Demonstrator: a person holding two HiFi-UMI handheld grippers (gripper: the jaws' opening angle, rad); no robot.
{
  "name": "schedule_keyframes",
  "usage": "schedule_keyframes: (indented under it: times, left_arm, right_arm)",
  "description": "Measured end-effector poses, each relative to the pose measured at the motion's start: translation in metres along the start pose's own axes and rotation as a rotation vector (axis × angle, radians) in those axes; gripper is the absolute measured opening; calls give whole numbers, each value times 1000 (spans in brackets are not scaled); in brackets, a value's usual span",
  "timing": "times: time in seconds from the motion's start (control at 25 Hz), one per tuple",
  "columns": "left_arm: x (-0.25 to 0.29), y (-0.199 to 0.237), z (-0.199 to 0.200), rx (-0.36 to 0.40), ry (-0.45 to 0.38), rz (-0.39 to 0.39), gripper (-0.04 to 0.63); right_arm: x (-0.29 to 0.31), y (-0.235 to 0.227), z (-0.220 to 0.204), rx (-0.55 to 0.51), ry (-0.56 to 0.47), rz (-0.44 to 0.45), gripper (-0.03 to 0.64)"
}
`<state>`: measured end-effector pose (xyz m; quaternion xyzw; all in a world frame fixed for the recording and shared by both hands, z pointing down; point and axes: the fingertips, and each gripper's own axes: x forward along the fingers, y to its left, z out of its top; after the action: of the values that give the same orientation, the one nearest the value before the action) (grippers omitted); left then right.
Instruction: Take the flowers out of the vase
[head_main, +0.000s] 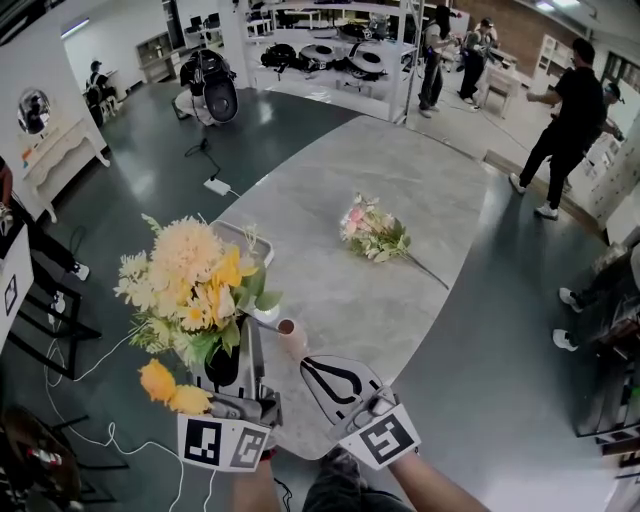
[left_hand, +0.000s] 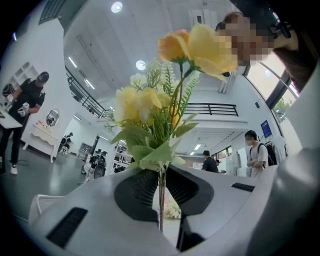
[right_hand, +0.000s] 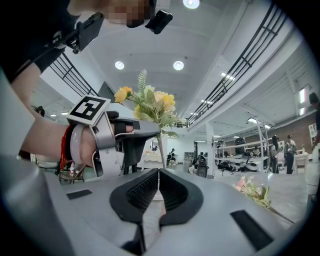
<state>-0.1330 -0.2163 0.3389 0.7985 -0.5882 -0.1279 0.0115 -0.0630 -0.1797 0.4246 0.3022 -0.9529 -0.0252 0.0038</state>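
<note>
My left gripper (head_main: 245, 345) (left_hand: 161, 172) is shut on the thin green stem (left_hand: 161, 200) of a yellow and cream flower bunch (head_main: 190, 280) (left_hand: 150, 110). It holds the bunch over the table's near left edge. In the right gripper view the stem's lower end is hidden behind my right jaws. A small pinkish vase (head_main: 292, 342) stands just right of the bunch. My right gripper (head_main: 306, 362) (right_hand: 159, 171) is shut, its tips right at the vase; I cannot tell if they touch it. A pink bouquet (head_main: 375, 232) (right_hand: 252, 190) lies mid-table.
The long grey oval table (head_main: 400, 170) runs away from me, and its near edge is under my hands. A grey wire frame (head_main: 248, 238) sits behind the bunch. Cables (head_main: 80, 370) trail on the floor at left. People stand far right (head_main: 565, 125) and at the back.
</note>
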Motion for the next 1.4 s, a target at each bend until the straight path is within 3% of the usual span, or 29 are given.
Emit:
schedule_keyframes:
  times: [1.4]
  left_arm:
    - [-11, -6, -2, -52, 100, -11, 57]
  right_arm:
    - [9, -13, 58, -2, 10, -38, 21]
